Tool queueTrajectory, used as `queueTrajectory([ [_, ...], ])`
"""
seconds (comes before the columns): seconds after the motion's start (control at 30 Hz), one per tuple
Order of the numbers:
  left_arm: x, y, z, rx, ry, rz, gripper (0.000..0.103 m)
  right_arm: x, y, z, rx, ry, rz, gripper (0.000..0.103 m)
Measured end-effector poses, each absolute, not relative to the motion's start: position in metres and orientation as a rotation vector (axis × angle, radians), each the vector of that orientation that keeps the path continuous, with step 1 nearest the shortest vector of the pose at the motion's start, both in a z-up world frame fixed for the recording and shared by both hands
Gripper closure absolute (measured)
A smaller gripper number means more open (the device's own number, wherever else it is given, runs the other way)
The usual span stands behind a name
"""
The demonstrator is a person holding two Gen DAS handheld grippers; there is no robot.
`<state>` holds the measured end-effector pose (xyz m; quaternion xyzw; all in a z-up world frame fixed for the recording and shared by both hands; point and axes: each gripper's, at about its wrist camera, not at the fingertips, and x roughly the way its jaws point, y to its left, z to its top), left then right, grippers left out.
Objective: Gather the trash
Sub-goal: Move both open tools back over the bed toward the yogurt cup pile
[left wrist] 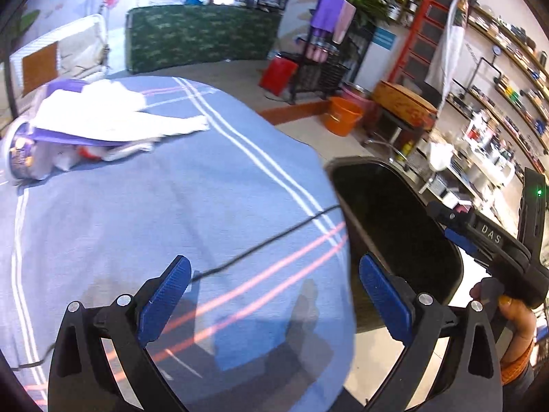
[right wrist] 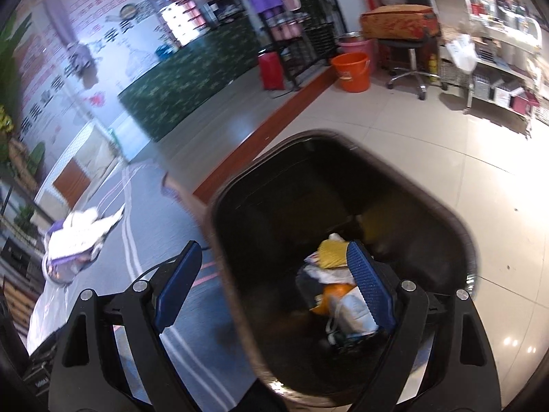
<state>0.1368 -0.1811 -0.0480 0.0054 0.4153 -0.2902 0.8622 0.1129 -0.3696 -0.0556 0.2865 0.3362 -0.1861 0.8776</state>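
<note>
My right gripper [right wrist: 274, 274] hangs over the black bin [right wrist: 456, 219], jaws wide with nothing in them — crumpled wrappers [right wrist: 331, 267] (yellow, white, orange) lie in the bottom. My left gripper [left wrist: 274, 288] is spread empty too, above the blue striped cloth [left wrist: 144, 213]; the white-and-purple trash pile [left wrist: 103, 116] sits well ahead — far left corner.

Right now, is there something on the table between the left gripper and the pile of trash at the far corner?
Nothing solid. Between the open left gripper and the trash pile lies bare blue tablecloth; only a thin black cable crosses it near the fingers.
</note>
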Motion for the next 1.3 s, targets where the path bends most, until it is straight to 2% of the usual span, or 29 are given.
queueTrajectory([
  [0.57, 0.153, -0.116, -0.049, -0.015, 0.848, -0.461, 0.006, 0.157, -0.313, -0.050, 0.507, 0.762, -0.204, 0.017],
  [0.9, 0.165, -0.061, -0.047, -0.086, 0.829, -0.369, 0.006, 0.189, -0.258, -0.031, 0.408, 0.738, -0.045, 0.017],
  [1.07, 0.171, -0.039, -0.046, -0.094, 0.823, -0.325, 0.006, 0.217, -0.226, -0.021, 0.299, 0.738, 0.043, 0.017],
  [1.3, 0.190, -0.014, -0.051, -0.088, 0.829, -0.267, 0.006, 0.265, -0.173, -0.039, 0.154, 0.834, 0.163, 0.017],
])
